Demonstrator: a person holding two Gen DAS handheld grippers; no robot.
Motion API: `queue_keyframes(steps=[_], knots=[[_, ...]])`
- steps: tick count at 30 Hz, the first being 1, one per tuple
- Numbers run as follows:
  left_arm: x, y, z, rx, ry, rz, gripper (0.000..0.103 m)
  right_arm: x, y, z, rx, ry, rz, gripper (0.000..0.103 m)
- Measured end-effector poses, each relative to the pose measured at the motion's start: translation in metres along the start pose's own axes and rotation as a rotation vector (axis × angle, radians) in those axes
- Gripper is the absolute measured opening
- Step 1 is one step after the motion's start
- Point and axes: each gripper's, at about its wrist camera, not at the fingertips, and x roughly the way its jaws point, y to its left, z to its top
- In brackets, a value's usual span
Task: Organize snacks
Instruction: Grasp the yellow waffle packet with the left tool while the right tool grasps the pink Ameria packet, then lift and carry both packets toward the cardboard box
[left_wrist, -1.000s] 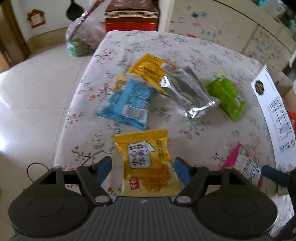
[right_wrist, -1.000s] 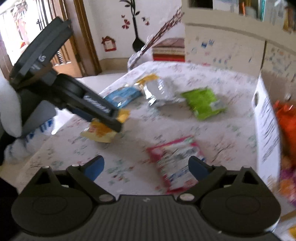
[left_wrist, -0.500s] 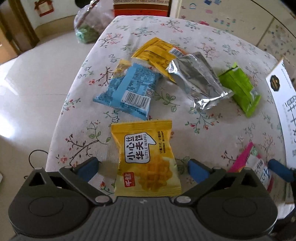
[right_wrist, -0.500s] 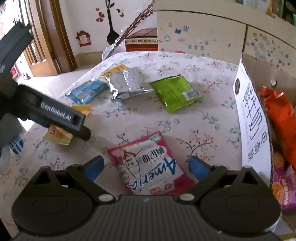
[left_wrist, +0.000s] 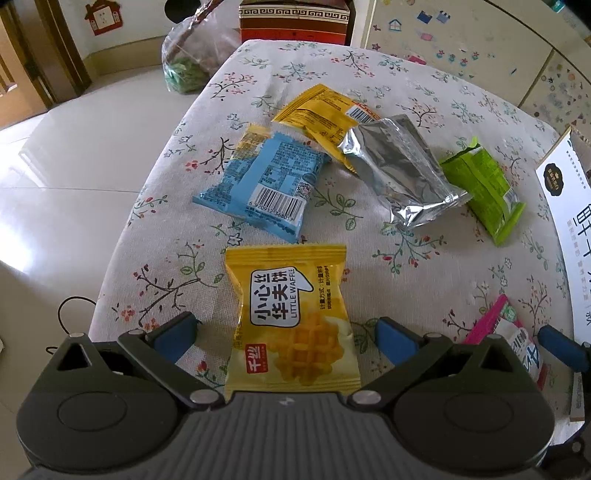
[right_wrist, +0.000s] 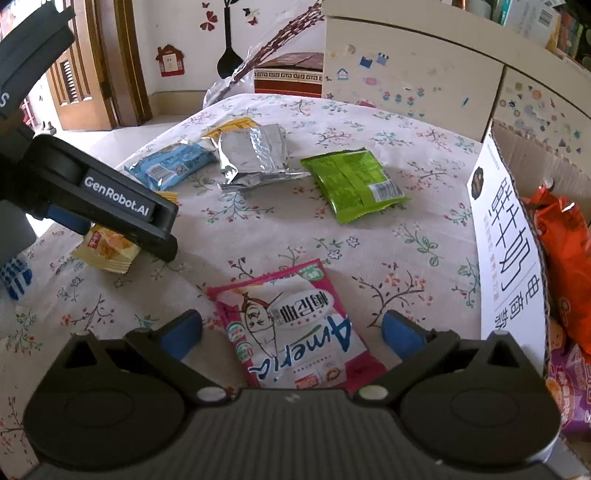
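The left gripper has its jaws spread wide on either side of a yellow waffle packet, pads clear of it; the packet lies flat, printed side up, near the table's left edge. The right gripper has just finished opening, its jaws apart astride a pink snack packet beside the cardboard box at the right edge.

Floral tablecloth — yellow waffle packet, blue packet, silver pouch, green packet — pink packet.
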Motion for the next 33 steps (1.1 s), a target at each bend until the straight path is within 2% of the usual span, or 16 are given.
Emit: queue_keyframes(steps=[6,8,9,10,14,15,18,27,33], knots=[[0.002,-0.001,0.005,0.010,0.024,-0.011,0.103,-0.001,-0.001,0.001,-0.003,0.005,0.003,0.101],[0.002,-0.004,0.005,0.025,0.028,-0.014,0.103,-0.002,-0.002,0.002,-0.002,-0.005,0.006,0.093],[0.001,-0.006,0.004,0.031,0.024,-0.011,0.102,-0.004,-0.002,0.003,-0.003,-0.014,0.011,0.082],[-0.001,-0.007,0.003,0.034,0.022,-0.011,0.099,-0.006,-0.002,0.004,-0.001,-0.019,0.016,0.072],[-0.010,-0.012,0.005,0.049,0.008,-0.050,0.071,-0.007,-0.003,0.006,0.005,-0.021,0.020,0.066],[-0.012,-0.012,0.005,0.048,0.004,-0.063,0.068,-0.008,-0.004,0.007,0.013,-0.023,0.023,0.063],[-0.017,-0.011,0.006,0.029,-0.003,-0.102,0.067,-0.013,-0.011,0.011,0.063,-0.032,0.048,0.056],[-0.038,-0.005,0.010,-0.031,-0.048,-0.135,0.066,-0.022,-0.029,0.022,0.197,-0.052,0.090,0.055],[-0.057,-0.006,0.012,-0.039,-0.100,-0.127,0.066,-0.038,-0.033,0.033,0.224,-0.104,0.101,0.055]])
